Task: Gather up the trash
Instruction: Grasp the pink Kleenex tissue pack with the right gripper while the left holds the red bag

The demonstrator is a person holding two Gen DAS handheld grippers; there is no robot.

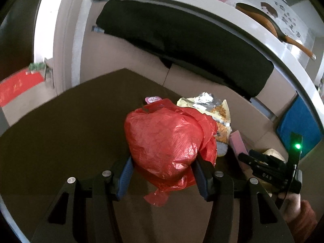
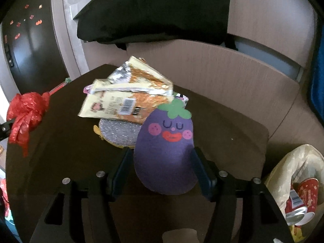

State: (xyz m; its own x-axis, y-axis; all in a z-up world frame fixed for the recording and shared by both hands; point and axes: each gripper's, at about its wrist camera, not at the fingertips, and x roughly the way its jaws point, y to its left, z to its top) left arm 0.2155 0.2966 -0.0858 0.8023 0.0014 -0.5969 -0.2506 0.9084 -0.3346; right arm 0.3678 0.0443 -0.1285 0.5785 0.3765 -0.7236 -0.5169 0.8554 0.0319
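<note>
My left gripper (image 1: 163,169) is shut on a crumpled red plastic bag (image 1: 166,137), held just above the dark table (image 1: 60,133). The bag also shows at the far left of the right wrist view (image 2: 25,109). My right gripper (image 2: 162,166) is shut on a purple eggplant-shaped sponge (image 2: 165,151) with a cartoon face. Behind it lie empty snack wrappers (image 2: 125,93) on a silver scouring pad (image 2: 119,131). The wrappers show in the left wrist view (image 1: 208,105) behind the red bag. The right gripper appears at the right of that view (image 1: 269,168).
A pale plastic trash bag (image 2: 297,180) holding a crushed can and a red paper cup hangs off the table's right edge. A black cushion (image 1: 182,40) lies on a bench behind the table. A pink box (image 1: 238,143) and a blue object (image 1: 297,125) sit right.
</note>
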